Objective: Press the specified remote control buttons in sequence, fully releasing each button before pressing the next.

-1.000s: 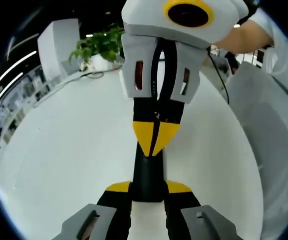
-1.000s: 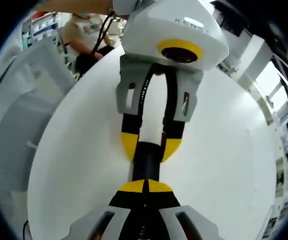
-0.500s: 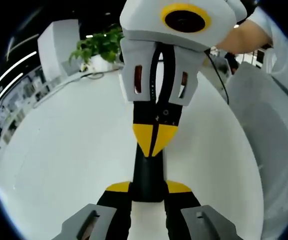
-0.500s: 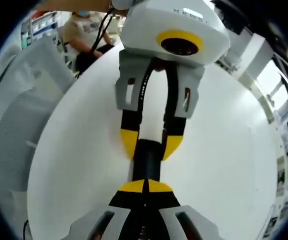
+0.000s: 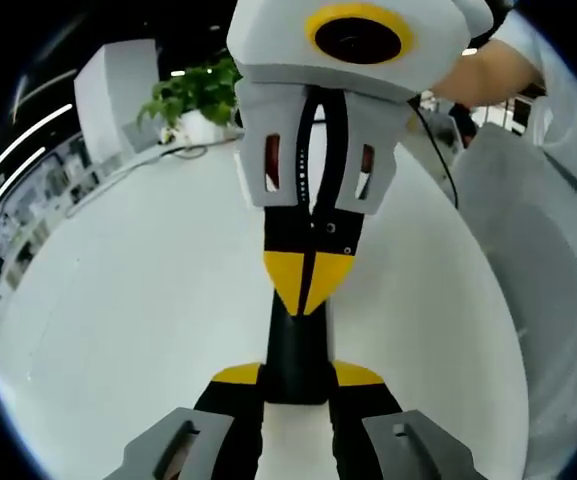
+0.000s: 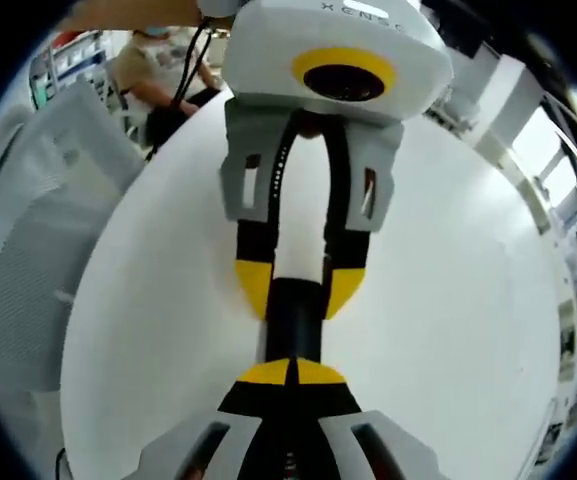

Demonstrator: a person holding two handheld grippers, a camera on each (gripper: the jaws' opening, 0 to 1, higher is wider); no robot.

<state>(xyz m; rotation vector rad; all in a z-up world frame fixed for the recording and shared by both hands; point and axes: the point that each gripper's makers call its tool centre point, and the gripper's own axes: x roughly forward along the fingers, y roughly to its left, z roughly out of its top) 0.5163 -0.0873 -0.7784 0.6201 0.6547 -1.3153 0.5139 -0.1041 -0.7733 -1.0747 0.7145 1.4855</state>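
Note:
A slim black remote (image 5: pixel 296 345) lies lengthwise over the white table, and my left gripper (image 5: pixel 298 375) is shut on its near end, one yellow tip on each side. From the top of the left gripper view my right gripper (image 5: pixel 306 285) comes in shut, its joined yellow tips resting on the remote's upper face. In the right gripper view the same remote (image 6: pixel 293 320) runs between my shut right gripper (image 6: pixel 293 372) at the bottom and my left gripper (image 6: pixel 298 290), which clasps it from above. The buttons are hidden under the tips.
The round white table (image 5: pixel 138 300) spreads out on all sides. A potted plant (image 5: pixel 203 90) and a white pillar (image 5: pixel 118 85) stand at its far edge. Grey mesh chairs (image 5: pixel 548 280) (image 6: pixel 28 260) stand close beside the table. A person (image 6: pixel 158 70) sits beyond it.
My right gripper's body has leaned a little closer and to the left in the left gripper view. Its tips stay on the remote. The left gripper's hold is unchanged.

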